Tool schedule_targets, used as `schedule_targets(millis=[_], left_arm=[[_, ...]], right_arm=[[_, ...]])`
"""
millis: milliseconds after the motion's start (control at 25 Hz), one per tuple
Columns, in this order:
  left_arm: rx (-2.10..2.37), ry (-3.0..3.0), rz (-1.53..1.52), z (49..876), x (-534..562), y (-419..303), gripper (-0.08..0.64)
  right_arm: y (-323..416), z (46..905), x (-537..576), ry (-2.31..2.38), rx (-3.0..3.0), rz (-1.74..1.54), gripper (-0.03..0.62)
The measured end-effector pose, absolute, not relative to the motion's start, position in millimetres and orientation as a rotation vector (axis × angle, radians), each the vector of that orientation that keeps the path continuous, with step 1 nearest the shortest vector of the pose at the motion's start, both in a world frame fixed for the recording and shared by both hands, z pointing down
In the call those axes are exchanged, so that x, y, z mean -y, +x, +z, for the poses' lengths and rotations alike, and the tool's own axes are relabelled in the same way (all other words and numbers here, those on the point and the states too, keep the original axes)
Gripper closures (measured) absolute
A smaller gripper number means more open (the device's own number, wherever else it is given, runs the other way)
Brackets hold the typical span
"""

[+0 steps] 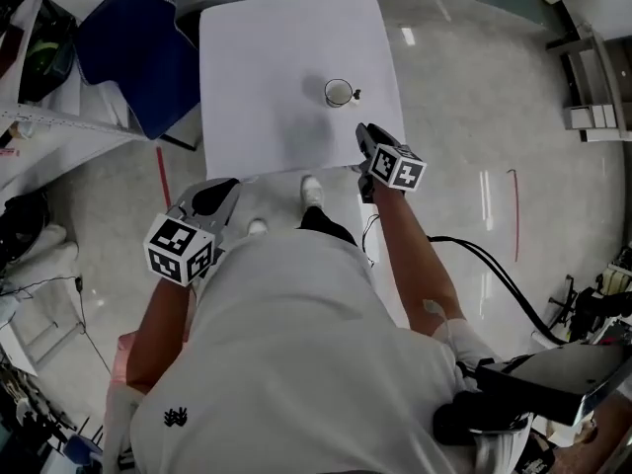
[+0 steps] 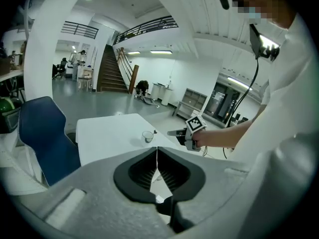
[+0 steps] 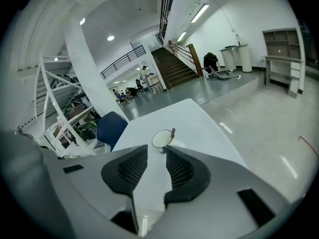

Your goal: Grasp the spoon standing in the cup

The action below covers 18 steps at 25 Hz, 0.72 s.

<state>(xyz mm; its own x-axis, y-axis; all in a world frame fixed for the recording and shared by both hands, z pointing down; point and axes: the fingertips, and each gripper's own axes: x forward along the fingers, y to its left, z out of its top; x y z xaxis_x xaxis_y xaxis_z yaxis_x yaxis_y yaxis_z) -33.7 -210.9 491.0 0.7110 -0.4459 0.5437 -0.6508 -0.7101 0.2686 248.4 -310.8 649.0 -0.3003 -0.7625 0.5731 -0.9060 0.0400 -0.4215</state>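
Note:
A small glass cup (image 1: 339,93) stands on the white table (image 1: 267,67), right of its middle, with a dark-tipped spoon (image 1: 355,94) leaning on its right rim. My right gripper (image 1: 363,132) hovers over the table's near right edge, a short way short of the cup, pointing at it. In the right gripper view the cup (image 3: 161,139) and the spoon (image 3: 173,132) show just beyond the parted jaws of that gripper (image 3: 157,151), with nothing between them. My left gripper (image 1: 221,192) is held back near the table's front edge, its jaws (image 2: 157,149) touching at the tips and empty.
A blue chair (image 1: 138,57) stands at the table's left side. White shelving with clutter (image 1: 39,117) lies further left. A black cable (image 1: 494,275) trails over the glossy floor on the right. My feet (image 1: 312,190) are at the table's near edge.

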Motion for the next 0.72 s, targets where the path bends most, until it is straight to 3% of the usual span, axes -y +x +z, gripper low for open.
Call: schedule_targets(millis=[440,720], left_arm=[[1.030,2.344,0.658,493.4,280.3,25.6,0.548],[1.091,2.278,0.677,501.3,294.2,36.1,0.548]], right_arm=[[274.2,707.4,418.8,1.565,2.133,1.274,0.428],[267.5,730.0,439.5,1.473,2.136,1.342,0.489]])
